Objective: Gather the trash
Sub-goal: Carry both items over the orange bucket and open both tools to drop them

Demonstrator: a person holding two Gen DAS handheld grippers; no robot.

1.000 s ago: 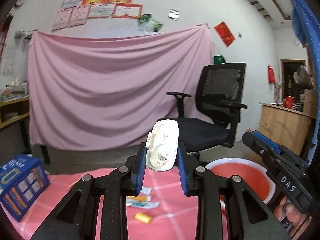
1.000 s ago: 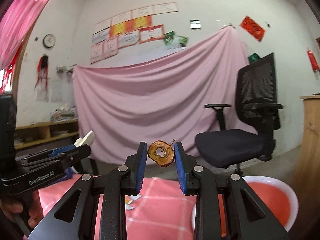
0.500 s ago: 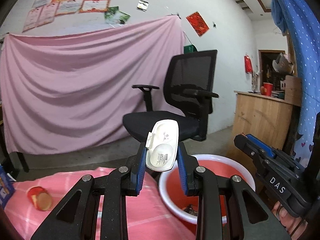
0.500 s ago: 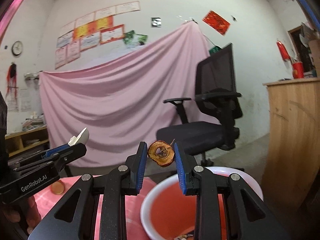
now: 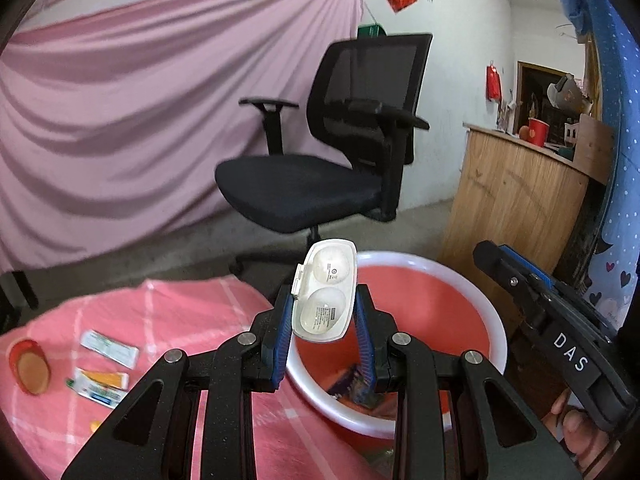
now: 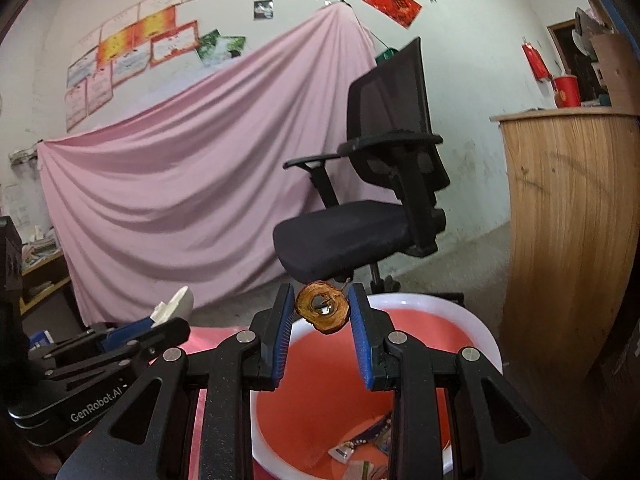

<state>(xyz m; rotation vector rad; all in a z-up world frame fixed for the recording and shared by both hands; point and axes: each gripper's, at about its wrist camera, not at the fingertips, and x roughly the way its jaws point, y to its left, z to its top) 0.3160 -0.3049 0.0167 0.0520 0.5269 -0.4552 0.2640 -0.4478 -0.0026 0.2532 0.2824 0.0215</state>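
My left gripper point(image 5: 323, 312) is shut on a white plastic blister tray point(image 5: 325, 290) with two round wells, held upright over the near left rim of a red basin with a white rim point(image 5: 440, 276). My right gripper point(image 6: 321, 312) is shut on a brown dried fruit ring point(image 6: 321, 313), hanging above the same basin point(image 6: 480, 332). Several scraps of trash lie in the basin's bottom point(image 6: 360, 452). The right gripper point(image 5: 532, 280) shows at the right of the left wrist view, the left gripper point(image 6: 176, 316) at the left of the right wrist view.
On the pink checked cloth point(image 5: 192, 312) lie two small packets point(image 5: 110, 348) and a red cup on its side point(image 5: 28, 366). A black office chair point(image 5: 340, 152) stands behind the basin, a wooden counter point(image 5: 516, 200) to its right, a pink sheet point(image 5: 120, 120) behind.
Both grippers swung right and tipped down, from over the pink cloth to above the red basin. Each still holds its item; the basin's inside with trash has come into view.
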